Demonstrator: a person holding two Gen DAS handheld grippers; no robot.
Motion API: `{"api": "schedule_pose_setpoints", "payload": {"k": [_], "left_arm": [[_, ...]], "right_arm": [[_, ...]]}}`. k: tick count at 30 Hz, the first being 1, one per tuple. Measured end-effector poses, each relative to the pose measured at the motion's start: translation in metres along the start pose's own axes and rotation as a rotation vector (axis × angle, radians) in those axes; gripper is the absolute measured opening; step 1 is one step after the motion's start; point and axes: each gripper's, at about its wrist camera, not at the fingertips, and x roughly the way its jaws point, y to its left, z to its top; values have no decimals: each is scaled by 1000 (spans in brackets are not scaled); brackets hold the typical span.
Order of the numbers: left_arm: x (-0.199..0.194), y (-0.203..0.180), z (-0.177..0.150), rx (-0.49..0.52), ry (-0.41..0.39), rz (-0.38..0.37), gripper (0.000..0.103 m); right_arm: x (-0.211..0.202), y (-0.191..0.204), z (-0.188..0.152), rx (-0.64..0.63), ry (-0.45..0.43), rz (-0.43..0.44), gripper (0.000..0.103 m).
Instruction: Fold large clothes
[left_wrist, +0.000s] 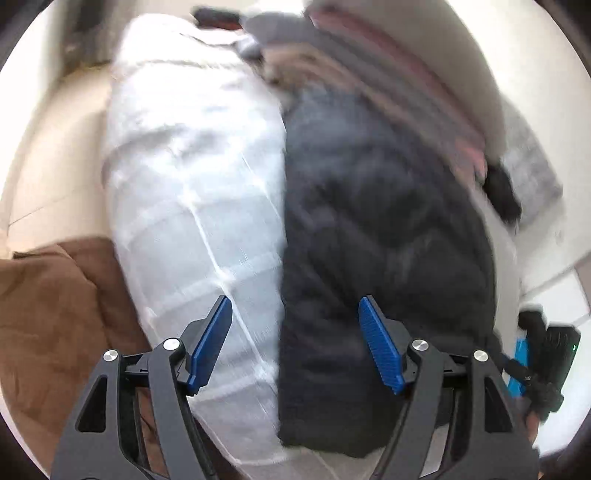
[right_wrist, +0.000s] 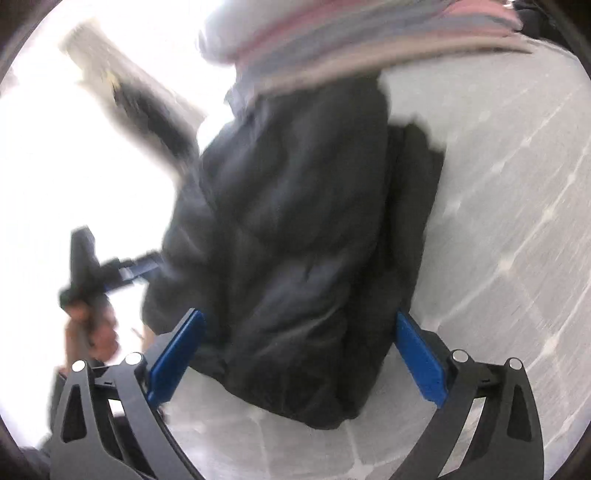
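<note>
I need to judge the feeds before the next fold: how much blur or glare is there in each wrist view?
Left wrist view: motion blur smears the dark quilted puffer jacket and the white quilted cover; the blue finger pads stay sharp. Right wrist view: the upper left is blown out to white, the striped pink-grey fabric is streaked, and the fisheye bends the edges.

**No readable text**

Neither wrist view shows any legible word, label, brand, number or sign. Both pictures are blurred, and the fabrics and other surfaces ahead of the tongs and to either side of them carry no lettering that can be made out.
</note>
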Motion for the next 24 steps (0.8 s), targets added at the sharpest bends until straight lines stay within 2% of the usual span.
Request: {"api": "schedule_pose_setpoints", "payload": {"k": [1, 3, 5, 6, 7, 8, 9, 10, 11, 12, 13, 14, 16, 18, 21, 24], "left_arm": [[-2, 6, 5, -28, -10, -27, 68], [3, 17, 14, -87, -14, -74, 69], [26, 27, 21, -143, 40, -135, 73], [41, 30, 20, -166, 84, -179, 73], [50, 30, 22, -181, 115, -206, 76], [60, 31, 21, -194, 130, -217, 83], [64, 31, 23, -193, 127, -224, 84], [65, 25, 25, -182, 125, -220, 84], [64, 16, 28, -161, 112, -201, 79], [61, 9, 31, -133, 98, -194, 72], [60, -1, 30, -102, 91, -187, 60], [52, -11, 28, -63, 78, -155, 58], [40, -32, 28, 56, 26, -23, 59], [35, -40, 24, 114, 8, 54, 60], [19, -37, 19, 107, -35, 95, 63], [-4, -42, 14, 145, -133, 162, 78]], "right_arm": [[-7, -14, 12, 64, -25, 13, 96], [-4, -44, 26, 185, 1, 40, 96], [14, -80, 43, 328, 57, 81, 96], [11, -90, 38, 375, 82, 106, 96], [20, -103, 42, 422, 105, 164, 96], [29, -111, 43, 459, 131, 218, 96], [40, -111, 44, 473, 150, 236, 98], [43, -102, 45, 447, 152, 209, 98], [49, -93, 45, 425, 165, 236, 98], [54, -81, 41, 423, 199, 309, 98], [59, -68, 34, 424, 230, 350, 98], [60, -49, 25, 382, 242, 320, 98], [57, -29, 11, 336, 256, 318, 98], [49, -24, 1, 303, 232, 237, 97], [23, -34, 1, 322, 146, 117, 96], [-23, -22, 8, 247, -15, -69, 96]]}}
